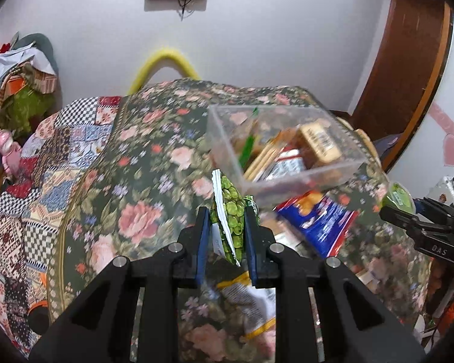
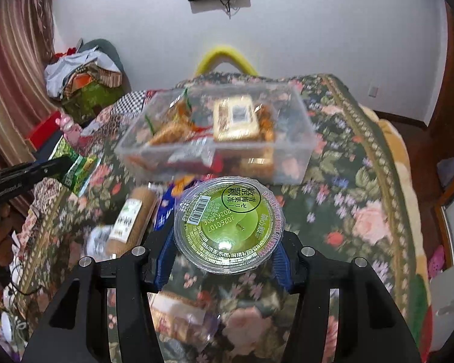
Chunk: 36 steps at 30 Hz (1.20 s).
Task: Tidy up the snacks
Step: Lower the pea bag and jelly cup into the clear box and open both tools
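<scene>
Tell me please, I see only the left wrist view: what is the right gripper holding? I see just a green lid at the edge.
Observer: The right gripper is shut on a round jelly cup with a green lid; barcode and printed text face the camera.
Operator: Is anything lying beside the blue packet that I cannot see?
Observer: Yes, a brown cylindrical pack lies on the floral cloth, left of the cup in the right wrist view.
Operator: Is my left gripper visible there?
Observer: Yes, the left gripper shows at the left edge, shut on the green pouch.
</scene>
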### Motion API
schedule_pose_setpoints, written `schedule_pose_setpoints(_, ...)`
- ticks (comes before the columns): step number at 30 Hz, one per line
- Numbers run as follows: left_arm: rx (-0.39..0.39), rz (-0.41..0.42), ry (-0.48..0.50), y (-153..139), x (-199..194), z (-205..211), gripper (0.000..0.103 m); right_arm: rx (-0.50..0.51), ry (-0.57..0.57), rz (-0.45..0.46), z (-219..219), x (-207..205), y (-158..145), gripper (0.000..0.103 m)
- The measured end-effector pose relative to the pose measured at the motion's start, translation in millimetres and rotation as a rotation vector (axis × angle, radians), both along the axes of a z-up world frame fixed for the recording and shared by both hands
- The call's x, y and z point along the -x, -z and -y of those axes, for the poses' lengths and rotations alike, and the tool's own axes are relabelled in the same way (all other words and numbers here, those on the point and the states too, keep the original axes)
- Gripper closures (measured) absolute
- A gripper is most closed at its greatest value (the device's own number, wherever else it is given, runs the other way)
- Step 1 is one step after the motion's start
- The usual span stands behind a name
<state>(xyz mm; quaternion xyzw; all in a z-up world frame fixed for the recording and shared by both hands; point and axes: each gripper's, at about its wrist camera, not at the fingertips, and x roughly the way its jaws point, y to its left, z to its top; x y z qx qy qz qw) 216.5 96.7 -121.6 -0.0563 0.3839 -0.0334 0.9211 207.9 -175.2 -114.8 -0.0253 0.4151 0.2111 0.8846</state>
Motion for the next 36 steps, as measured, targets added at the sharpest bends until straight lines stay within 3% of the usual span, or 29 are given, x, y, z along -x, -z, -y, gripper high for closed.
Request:
schedule_pose_setpoints(17, 0.062, 0.054, 0.053, -25, -75, 44, 0.082, 0.006, 0.034, 0.124, 0, -54, -33, 0.052)
schedule_pose_setpoints(36, 0.091, -0.021, 0.036, 11, -184, 61, 0.082, 0.04, 0.053, 0.125, -7, -134, -7, 0.052)
